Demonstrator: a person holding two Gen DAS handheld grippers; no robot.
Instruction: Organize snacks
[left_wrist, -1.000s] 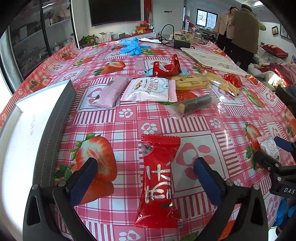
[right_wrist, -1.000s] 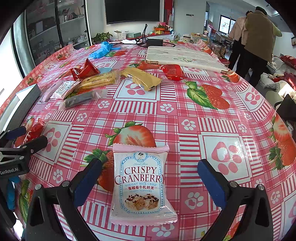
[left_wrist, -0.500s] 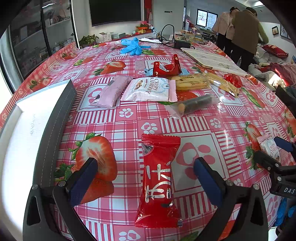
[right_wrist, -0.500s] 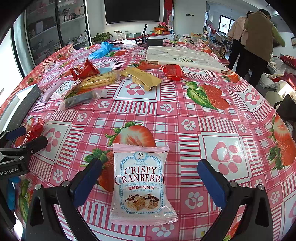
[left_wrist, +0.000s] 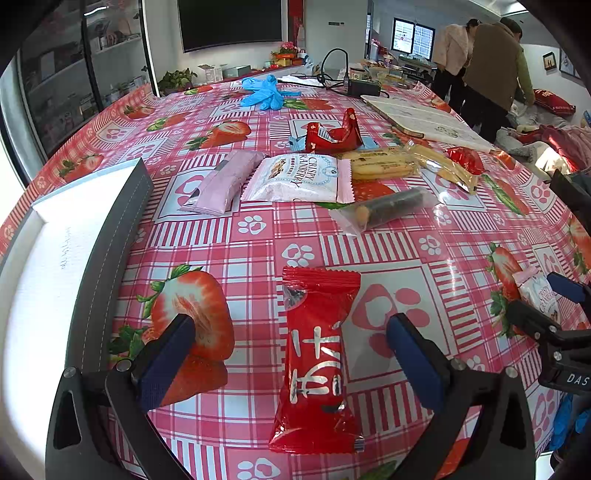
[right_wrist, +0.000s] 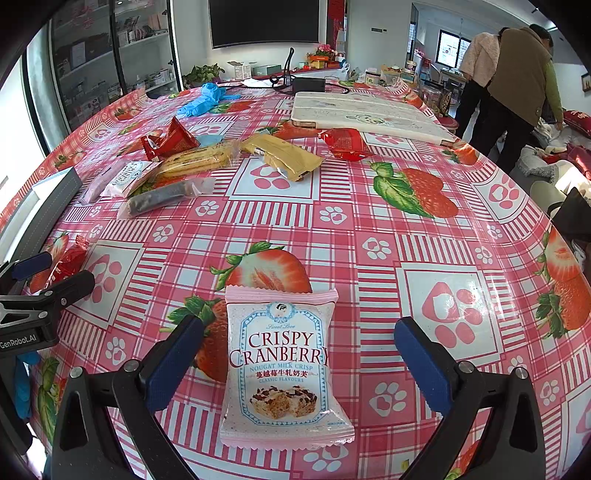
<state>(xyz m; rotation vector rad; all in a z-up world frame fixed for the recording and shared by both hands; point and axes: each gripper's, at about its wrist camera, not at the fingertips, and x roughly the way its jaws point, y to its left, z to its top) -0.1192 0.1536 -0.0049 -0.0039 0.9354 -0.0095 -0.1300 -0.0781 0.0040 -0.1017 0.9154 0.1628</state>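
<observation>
My left gripper (left_wrist: 290, 360) has its fingers (left_wrist: 166, 360) spread wide on either side of a red snack packet (left_wrist: 316, 365), which lies flat on the worktop (left_wrist: 388, 240) at the lower centre of the left wrist view, touching neither pad. My right gripper (right_wrist: 297, 363) is spread the same way around a Crispy Cranberry packet (right_wrist: 282, 369), flat at the lower centre of its view. Toward the upper middle of the left view sits a loose cluster of snacks: a second cranberry packet (left_wrist: 295, 179), a pale purple packet (left_wrist: 225, 182) just beside it, and a dark roll in clear wrap (left_wrist: 384, 208). A white box with a dark rim (left_wrist: 48, 258) fills the left edge
</observation>
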